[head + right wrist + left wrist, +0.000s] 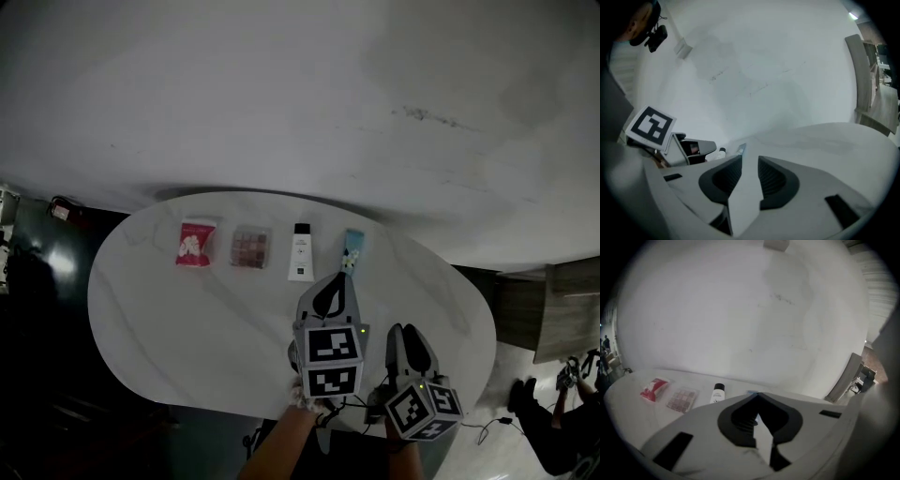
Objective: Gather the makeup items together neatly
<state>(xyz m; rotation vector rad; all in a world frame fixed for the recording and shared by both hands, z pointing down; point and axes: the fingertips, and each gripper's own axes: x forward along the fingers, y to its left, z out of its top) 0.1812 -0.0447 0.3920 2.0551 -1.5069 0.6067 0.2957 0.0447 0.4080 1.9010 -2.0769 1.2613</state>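
My left gripper (335, 281) was clenched shut on nothing. My right gripper (405, 330) stood slightly parted and also empty. Both were over the near table (187, 328). Along the far side lay the red packet (195, 243), palette (250, 247), white tube (301, 251) and blue tube (352, 249) in a neat row. I judged the gathering done, with only a check of the spacing left.

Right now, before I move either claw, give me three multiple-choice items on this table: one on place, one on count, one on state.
1. Leftmost in the row, head view? A red packet B eyeshadow palette C white tube
2. Makeup items on the table? A two B four C six
3. Left claw? A shut, empty B gripping the tube C wide open
Answers: 1 A, it ends the row left of the palette. 2 B, packet, palette, white tube, blue tube. 3 A, its tips meet with nothing between.
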